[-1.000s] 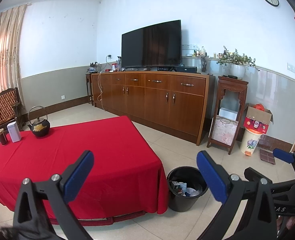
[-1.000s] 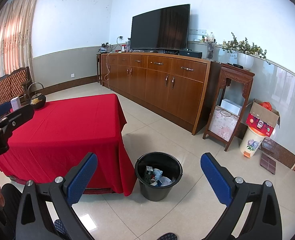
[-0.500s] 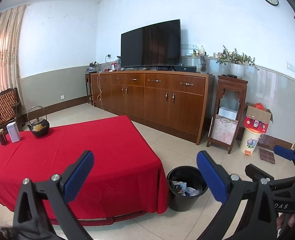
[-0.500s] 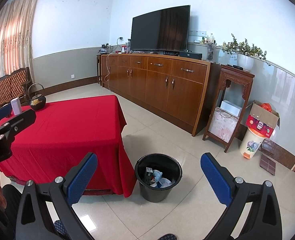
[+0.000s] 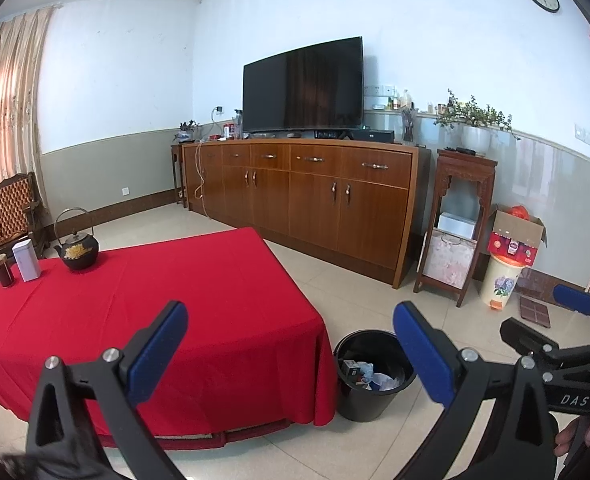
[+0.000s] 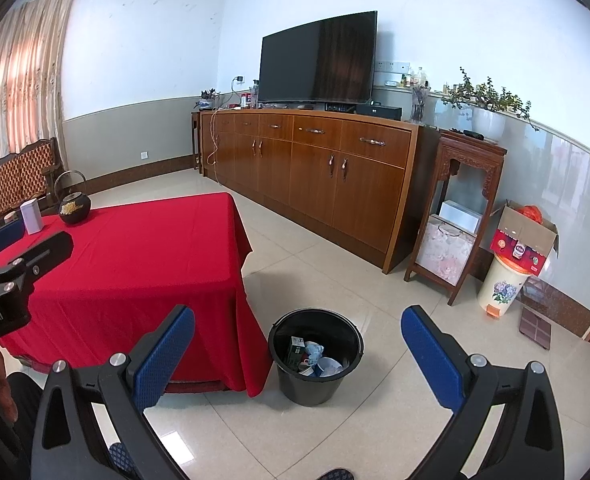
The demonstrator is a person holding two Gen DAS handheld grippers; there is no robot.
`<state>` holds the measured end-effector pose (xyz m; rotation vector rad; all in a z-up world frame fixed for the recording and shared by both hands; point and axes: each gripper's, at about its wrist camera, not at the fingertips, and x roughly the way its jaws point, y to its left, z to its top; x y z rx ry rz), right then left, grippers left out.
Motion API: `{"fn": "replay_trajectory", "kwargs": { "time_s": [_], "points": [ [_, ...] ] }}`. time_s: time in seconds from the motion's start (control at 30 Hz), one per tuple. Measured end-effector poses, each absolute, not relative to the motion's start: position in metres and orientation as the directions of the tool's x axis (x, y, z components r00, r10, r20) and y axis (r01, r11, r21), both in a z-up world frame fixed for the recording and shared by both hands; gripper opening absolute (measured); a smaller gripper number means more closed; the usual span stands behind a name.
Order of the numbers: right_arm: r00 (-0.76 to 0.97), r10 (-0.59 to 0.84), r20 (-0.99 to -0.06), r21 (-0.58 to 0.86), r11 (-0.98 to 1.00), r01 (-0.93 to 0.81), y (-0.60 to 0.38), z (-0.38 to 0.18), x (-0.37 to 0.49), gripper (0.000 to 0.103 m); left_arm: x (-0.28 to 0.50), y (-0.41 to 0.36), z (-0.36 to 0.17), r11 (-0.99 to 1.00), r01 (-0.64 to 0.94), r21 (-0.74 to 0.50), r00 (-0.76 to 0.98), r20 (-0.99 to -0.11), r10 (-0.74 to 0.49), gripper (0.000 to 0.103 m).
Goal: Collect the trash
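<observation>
A black trash bin (image 5: 371, 376) stands on the tiled floor by the near right corner of the red-clothed table (image 5: 143, 312). It holds several pieces of trash (image 6: 311, 356), among them a green box and crumpled paper. My left gripper (image 5: 289, 344) is open and empty, held above the table's near edge. My right gripper (image 6: 297, 350) is open and empty, held above the floor with the bin (image 6: 315, 356) between its fingers in view. The right gripper also shows at the right edge of the left wrist view.
A black teapot (image 5: 77, 254), a white tin (image 5: 26, 260) and a dark jar (image 5: 3, 271) stand at the table's far left. A long wooden sideboard (image 5: 307, 196) with a TV lines the back wall. A wooden stand (image 5: 455, 232) and a flowered bin with a carton (image 5: 503, 280) stand right.
Both grippers stay open and empty. The views have shifted only slightly; the right gripper has drifted a little in the left wrist view.
</observation>
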<state>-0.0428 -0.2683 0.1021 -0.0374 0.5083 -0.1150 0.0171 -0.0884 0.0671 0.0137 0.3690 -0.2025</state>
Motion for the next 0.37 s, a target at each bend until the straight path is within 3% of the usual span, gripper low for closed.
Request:
{"fn": "replay_trajectory", "kwargs": {
  "time_s": [0.37],
  "points": [
    [0.866, -0.120, -0.486, -0.052, 0.993, 0.108, -0.2708, 0.1002, -0.0442, 0.103, 0.0194, -0.0824, 0.0624, 0.973, 0.226, -0.040, 0.907, -0.356, -0.225, 0.103]
  ]
}}
